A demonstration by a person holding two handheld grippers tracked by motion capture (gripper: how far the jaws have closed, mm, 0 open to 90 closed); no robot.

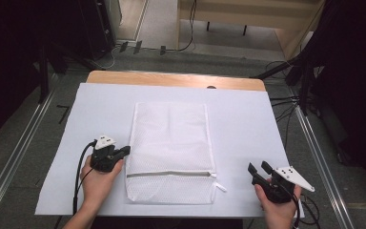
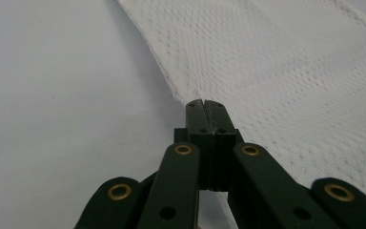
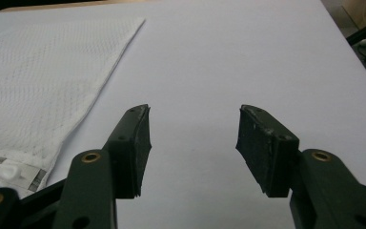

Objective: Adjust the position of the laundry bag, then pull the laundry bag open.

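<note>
No readable text, label, brand, number or sign anywhere; plain white weave on the mesh laundry bag, no lettering along its grey zip or on the white pull; blank sheet over the table; bare black jaws with brass rivets and no markings; grey plate on the right gripper with small holes, no characters

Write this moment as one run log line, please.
left gripper: shut at left edge of mesh bag, grip unclear | right gripper: open, empty, right of bag | zipper: closed | white sheet under bag
</note>
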